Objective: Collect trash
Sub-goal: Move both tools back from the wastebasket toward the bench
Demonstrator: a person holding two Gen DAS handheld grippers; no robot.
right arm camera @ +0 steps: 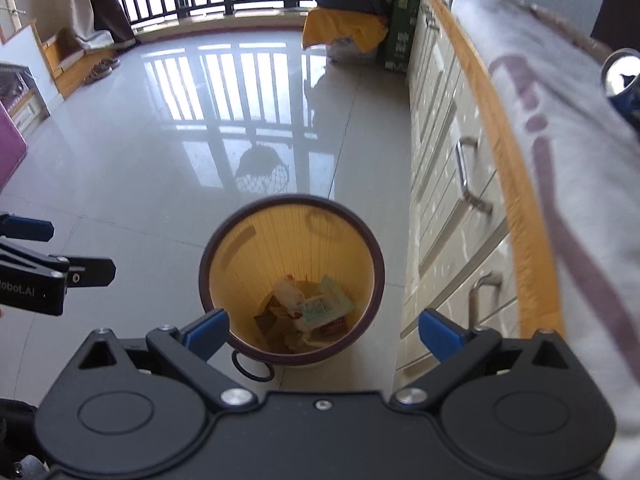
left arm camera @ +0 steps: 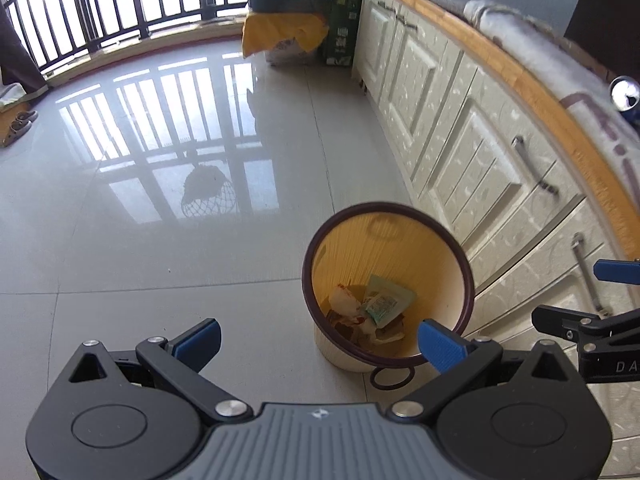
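Note:
A yellow waste bin with a dark purple rim (left arm camera: 308, 256) (right arm camera: 206, 256) stands on the tiled floor beside the cabinets. Crumpled wrappers and paper trash (left arm camera: 374, 310) (right arm camera: 308, 312) lie at its bottom. My left gripper (left arm camera: 320, 340) is open and empty, held above the floor just left of the bin. My right gripper (right arm camera: 322, 334) is open and empty, held above the bin's near rim. Each gripper's blue-tipped fingers show at the edge of the other's view: the right one (left arm camera: 616, 272) and the left one (right arm camera: 28, 229).
White cabinets with metal handles (left arm camera: 532, 168) (right arm camera: 468, 176) run along the right under a wooden-edged counter with a cloth (right arm camera: 560, 128). A shiny can (right arm camera: 624, 72) sits on the cloth. Boxes and a yellow cloth (left arm camera: 284, 32) stand far off by the railing. Shoes (left arm camera: 18, 126) lie at left.

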